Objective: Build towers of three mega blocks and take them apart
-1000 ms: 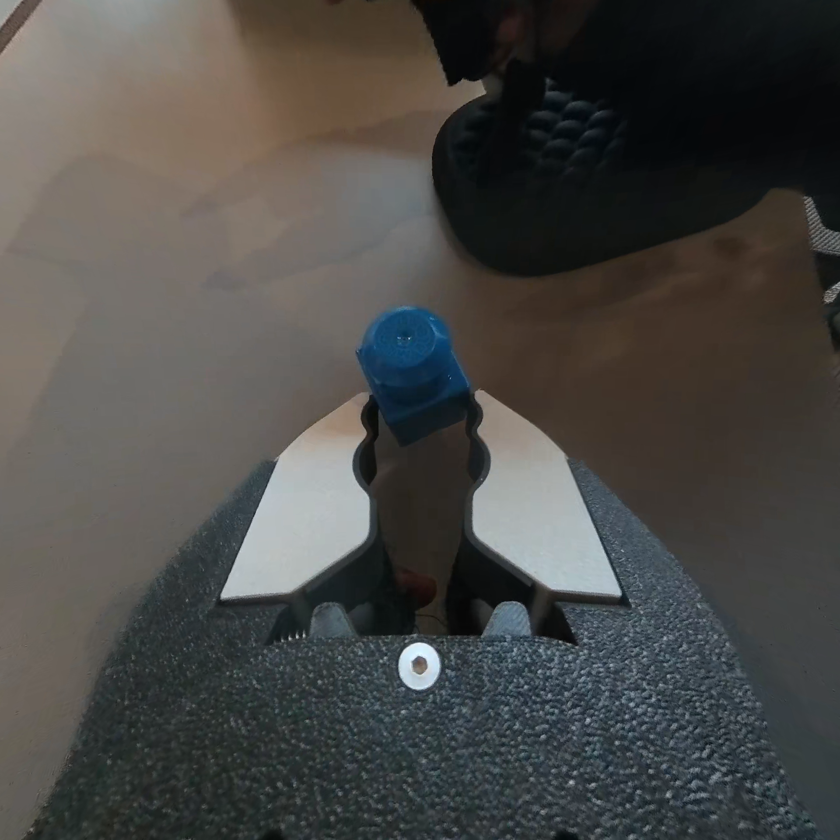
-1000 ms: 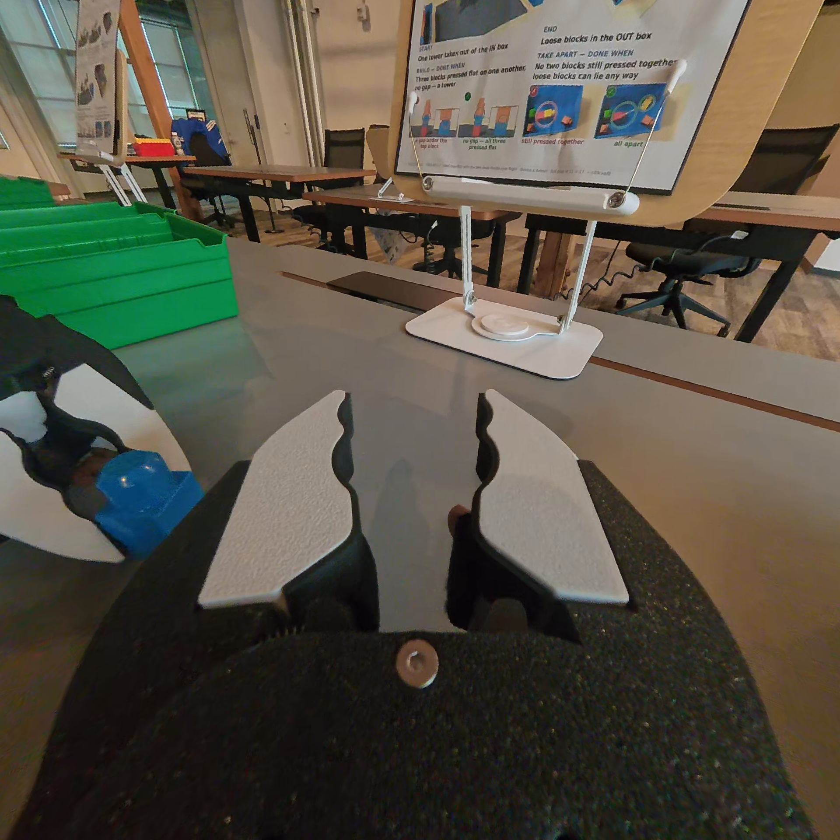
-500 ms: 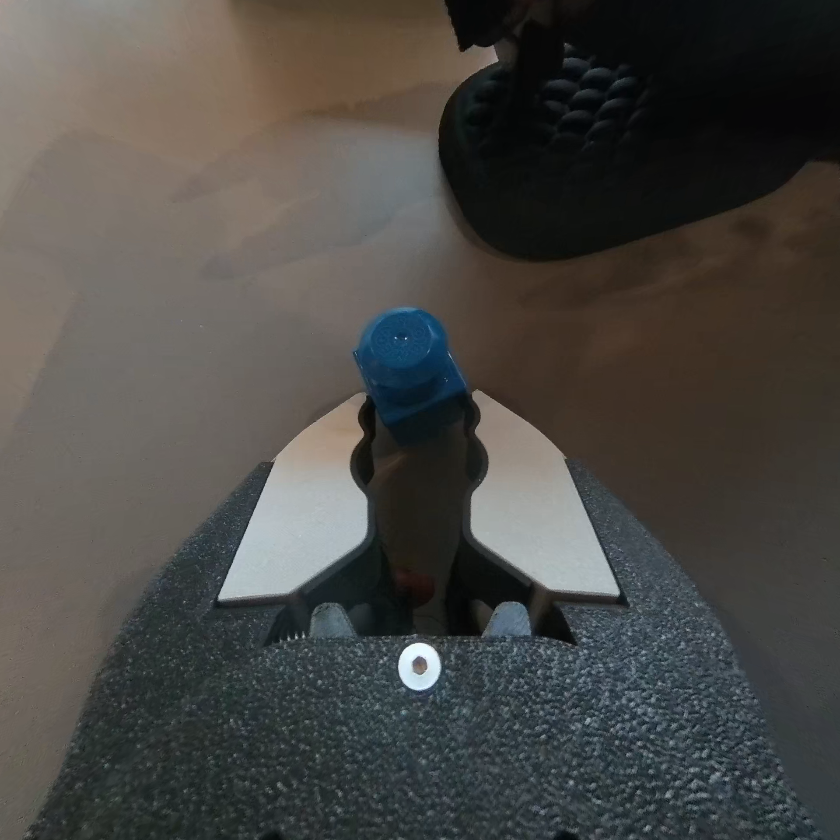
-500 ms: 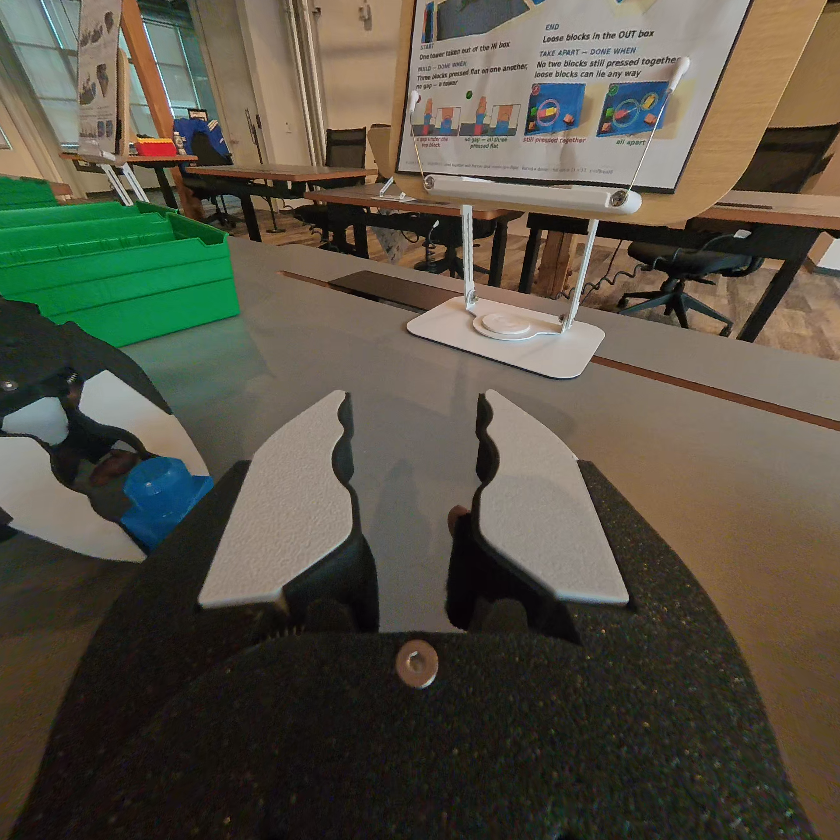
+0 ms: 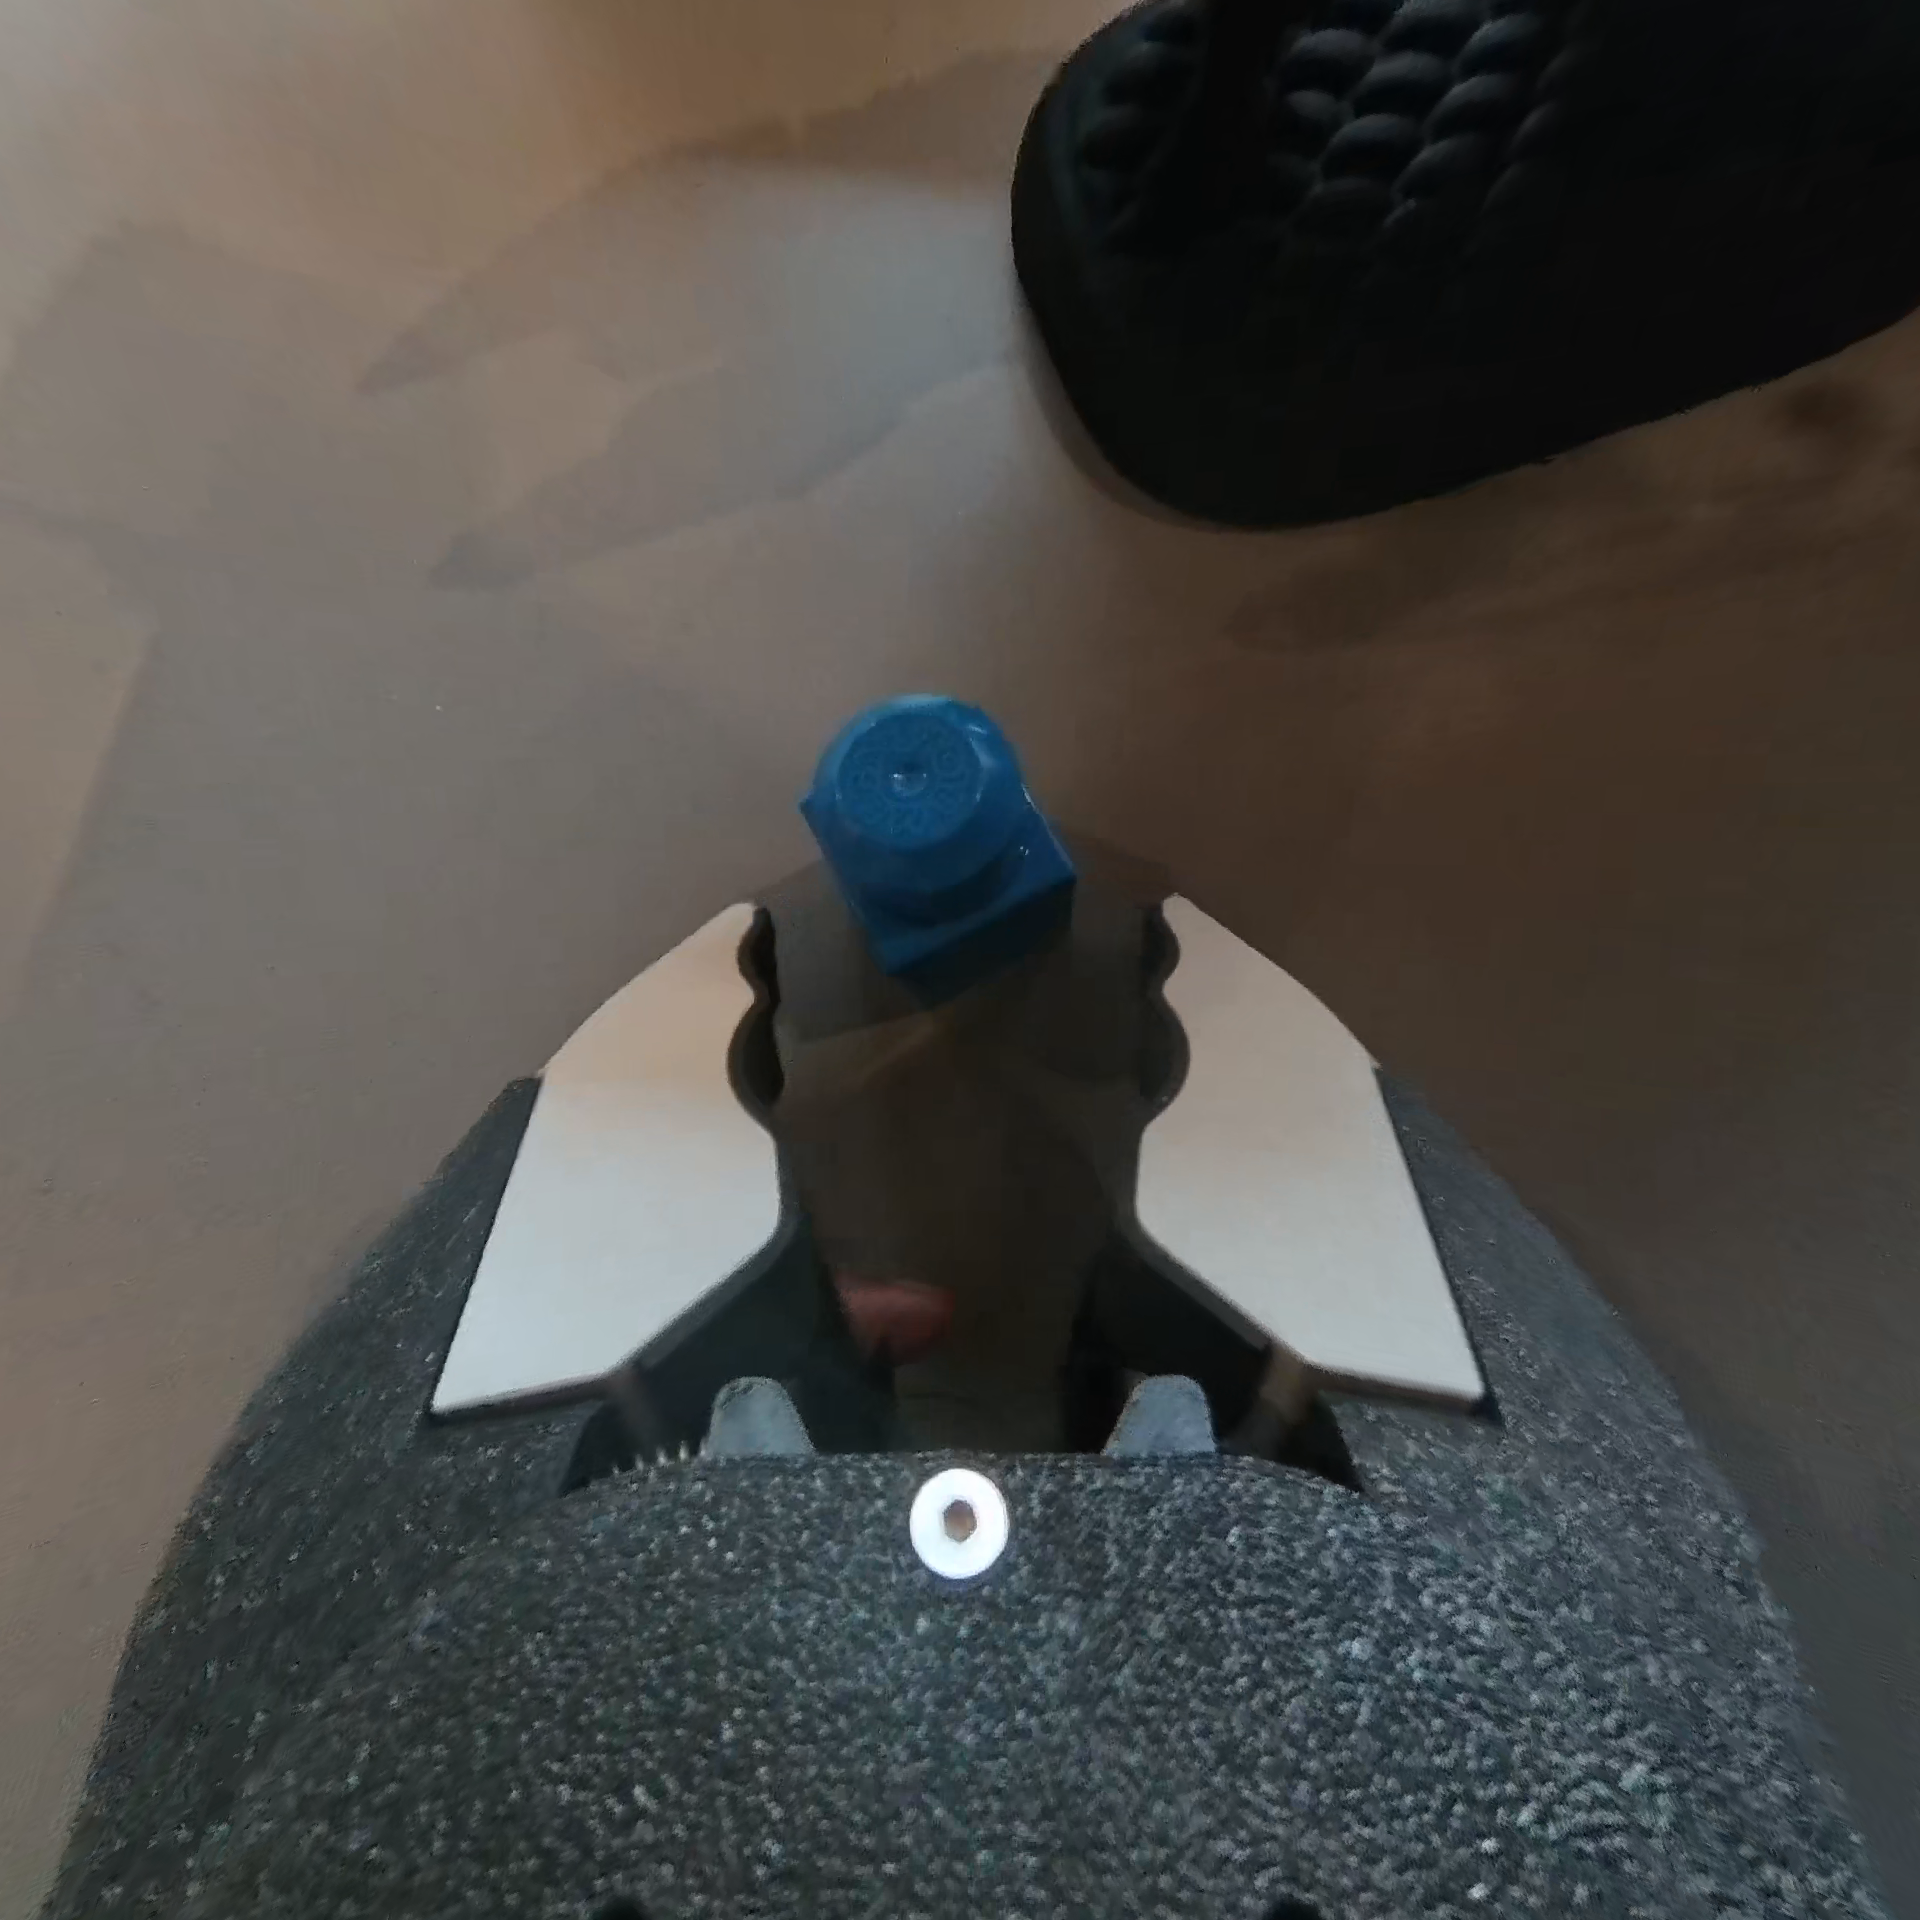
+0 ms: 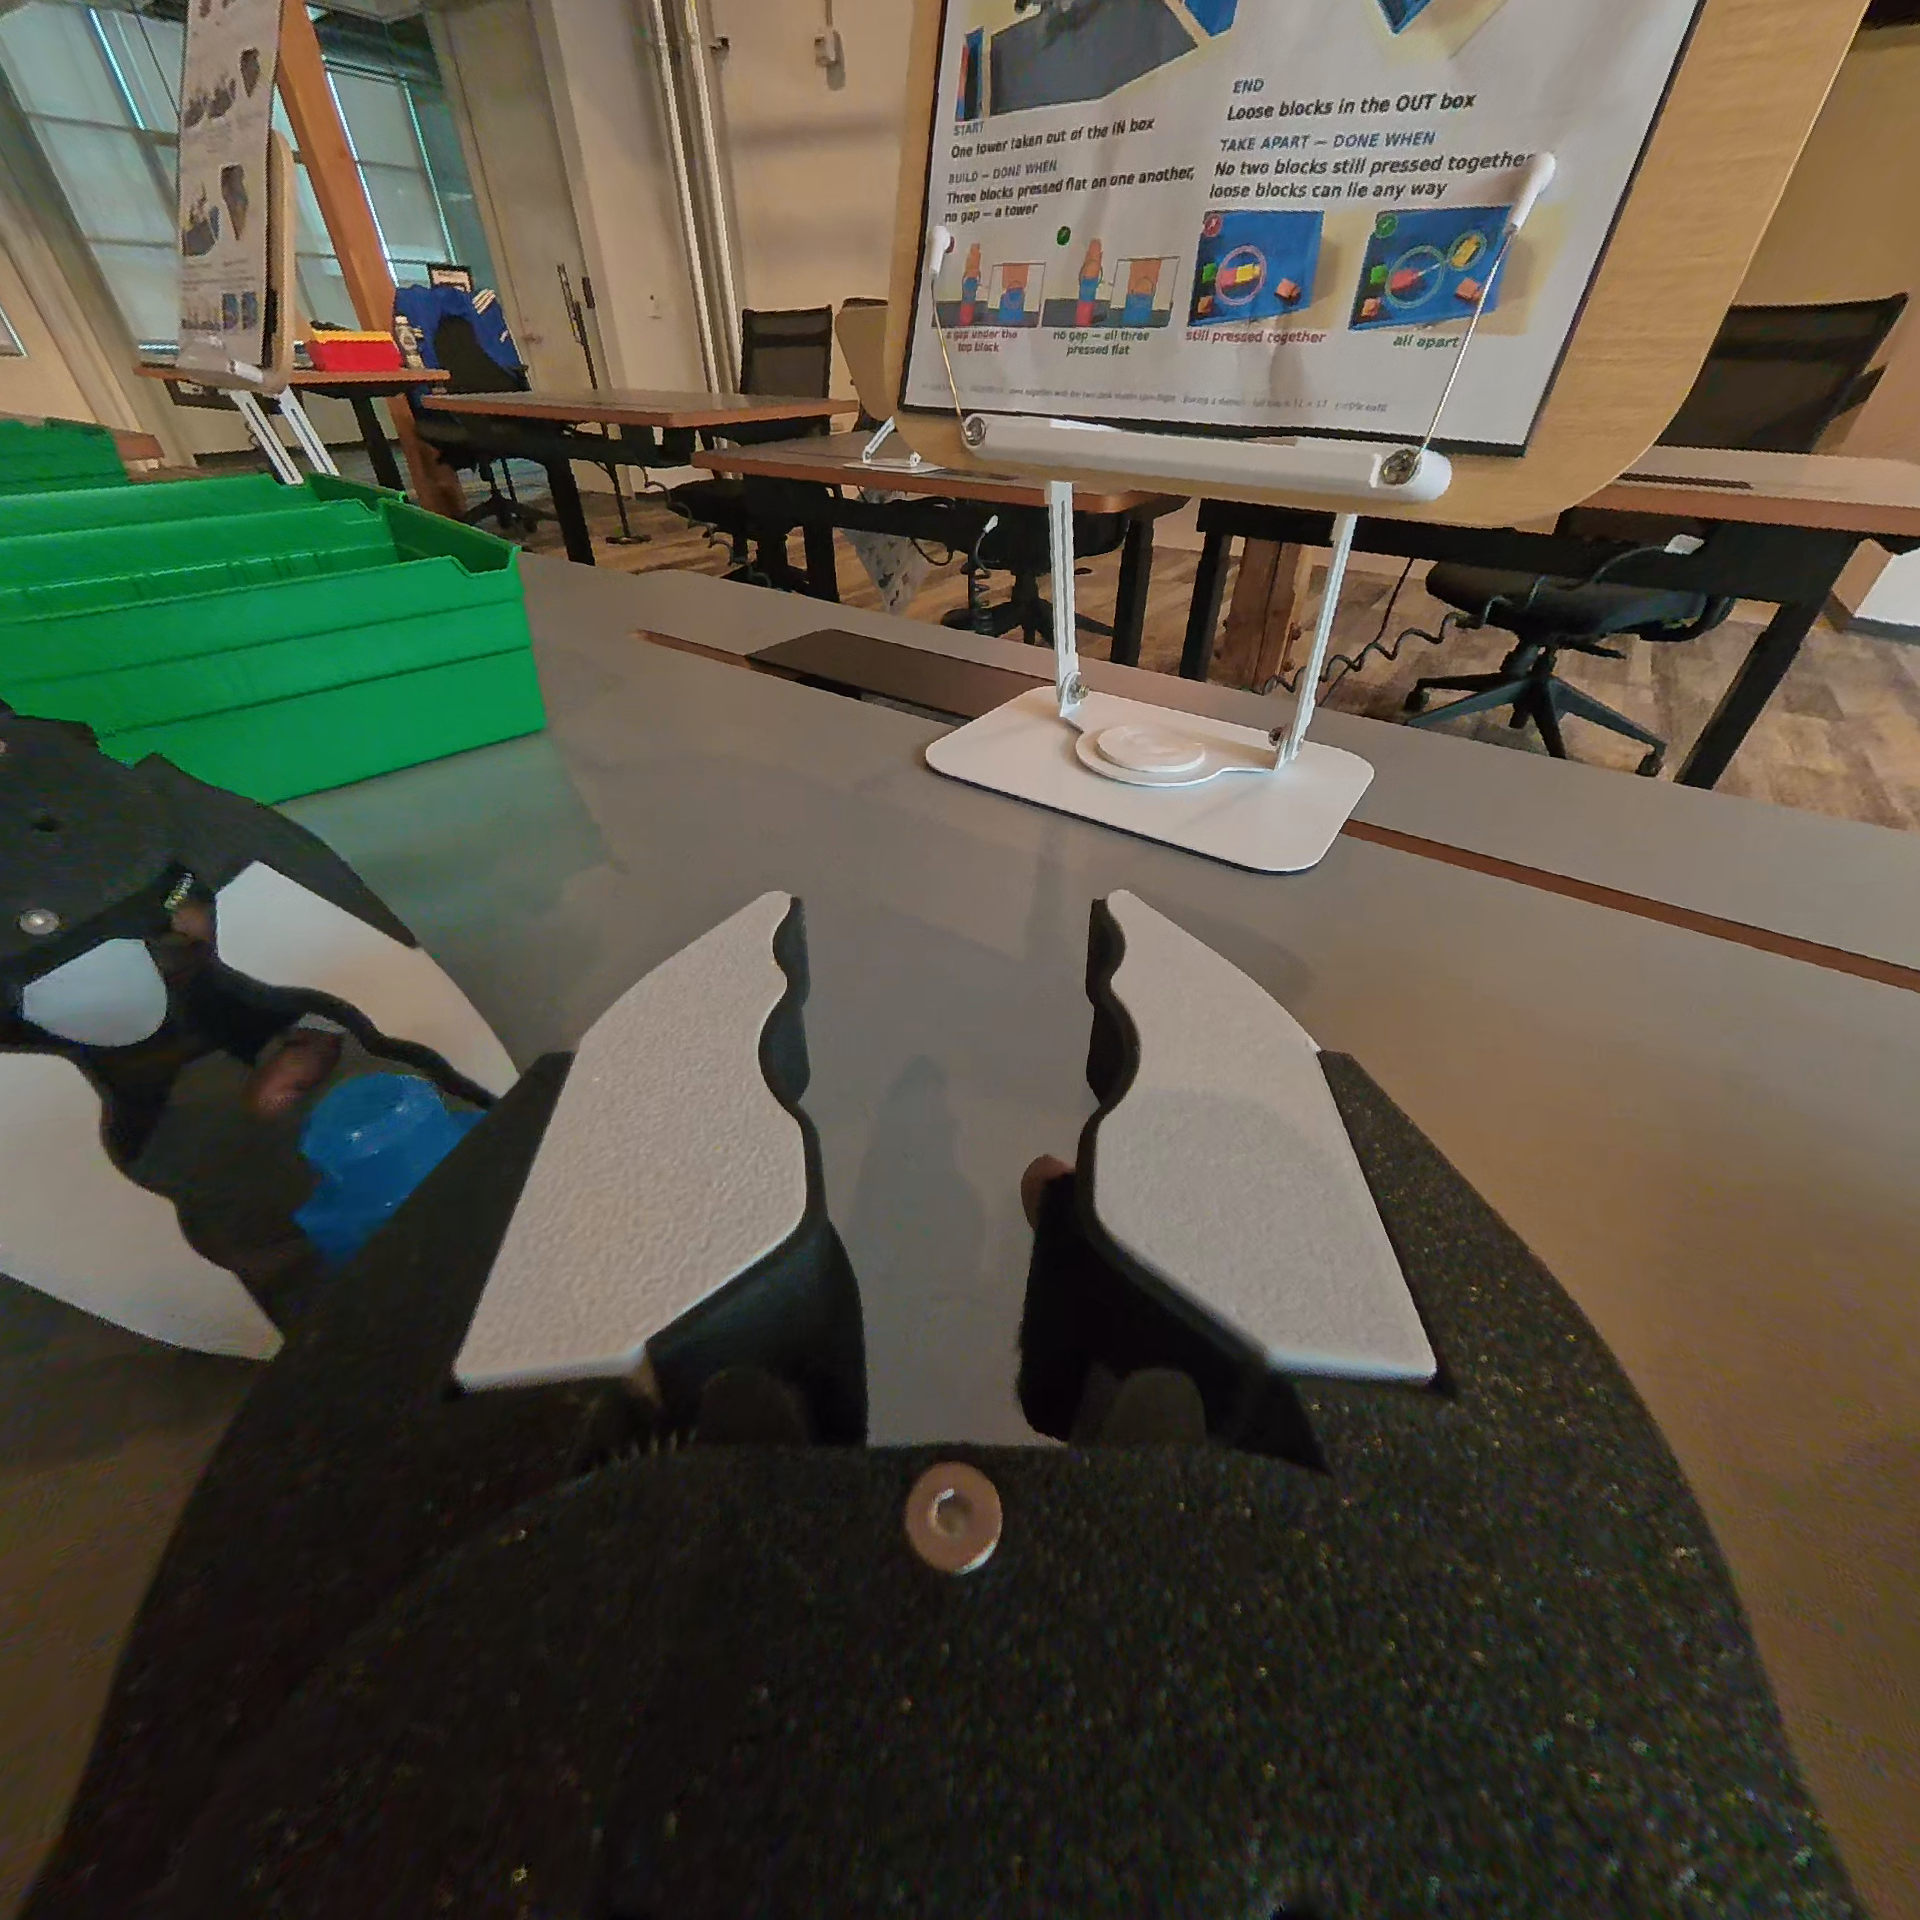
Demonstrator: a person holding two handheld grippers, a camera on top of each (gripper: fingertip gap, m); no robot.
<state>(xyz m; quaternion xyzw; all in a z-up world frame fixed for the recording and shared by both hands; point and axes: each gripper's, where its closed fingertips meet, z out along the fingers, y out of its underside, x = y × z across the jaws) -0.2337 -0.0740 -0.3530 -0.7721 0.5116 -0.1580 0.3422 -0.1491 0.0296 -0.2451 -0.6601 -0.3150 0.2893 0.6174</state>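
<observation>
Facing green bins [image 6: 260, 634], right gripper [image 6: 945, 997] spread, empty; left gripper [image 5: 956, 925] spread around blue block [image 5: 935, 831].

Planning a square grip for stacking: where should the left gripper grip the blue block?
Probably clamp the blue block on two opposite flat faces of its square base, below the round stud, from where the left gripper is. It sits corner-on to the open fingers, so twist first.

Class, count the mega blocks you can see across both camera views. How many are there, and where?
1. A single blue block sits between the open left gripper's fingertips on the table; the right wrist view shows the same one. Others may lie out of view.
</observation>
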